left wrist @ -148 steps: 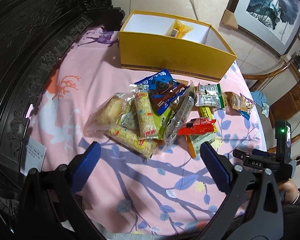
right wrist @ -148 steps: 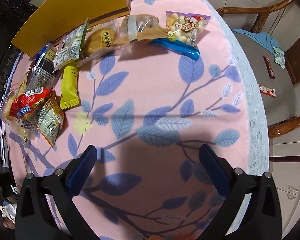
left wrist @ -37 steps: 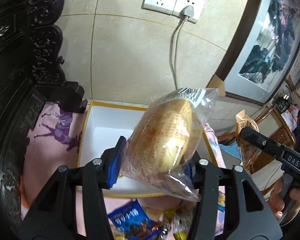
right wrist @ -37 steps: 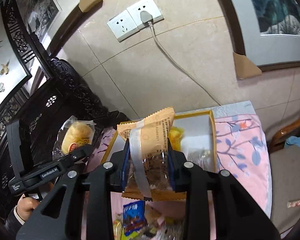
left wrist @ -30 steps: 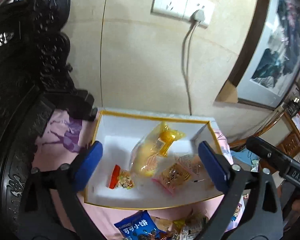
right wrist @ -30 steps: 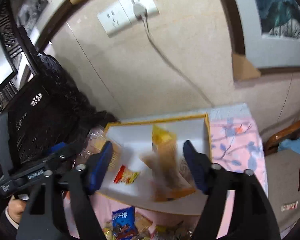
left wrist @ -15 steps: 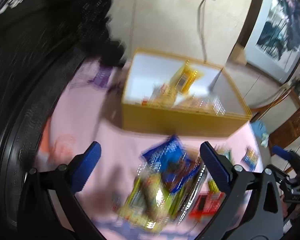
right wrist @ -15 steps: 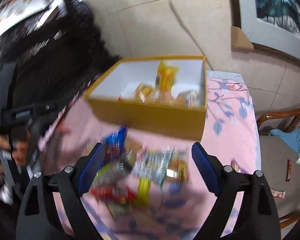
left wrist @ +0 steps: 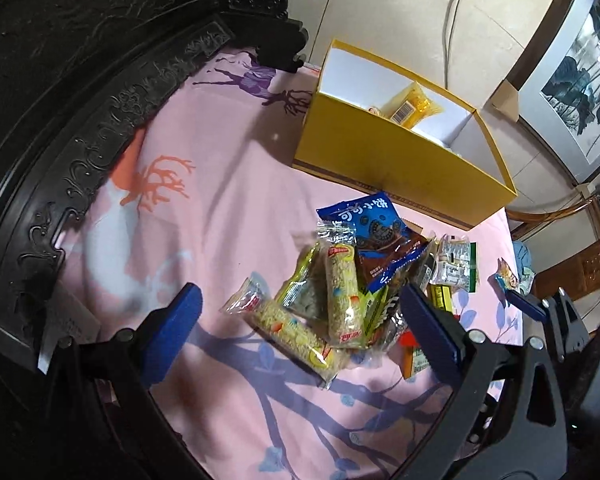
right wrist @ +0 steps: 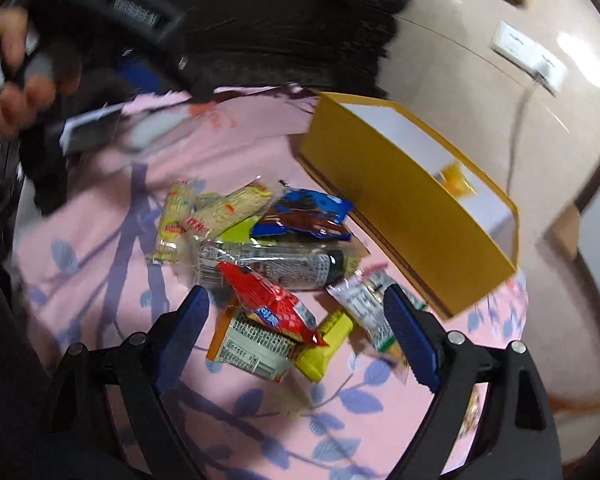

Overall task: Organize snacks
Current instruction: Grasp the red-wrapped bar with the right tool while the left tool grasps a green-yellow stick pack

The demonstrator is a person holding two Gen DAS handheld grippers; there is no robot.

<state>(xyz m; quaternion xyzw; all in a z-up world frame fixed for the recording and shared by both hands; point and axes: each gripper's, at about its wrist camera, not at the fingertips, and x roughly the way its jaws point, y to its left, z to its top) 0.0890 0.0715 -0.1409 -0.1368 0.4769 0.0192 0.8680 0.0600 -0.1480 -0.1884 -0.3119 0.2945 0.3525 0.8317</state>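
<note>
A yellow box with a white inside stands at the far side of the pink cloth; a yellow packet shows in it. It also shows in the right wrist view. A pile of snacks lies in front of it: puffed rice bars, a blue cookie pack, a red packet, a yellow bar, a clear black-printed tube. My left gripper is open and empty above the rice bars. My right gripper is open and empty above the red packet.
A dark carved wooden frame runs along the left of the pink leaf-print cloth. Wall sockets and a cable are behind the box. A wooden chair stands at the right. A small candy bag lies near the cloth's right edge.
Both grippers let go of their snacks over the box, then pulled back and down to the pile. They now hang open low over the snacks.
</note>
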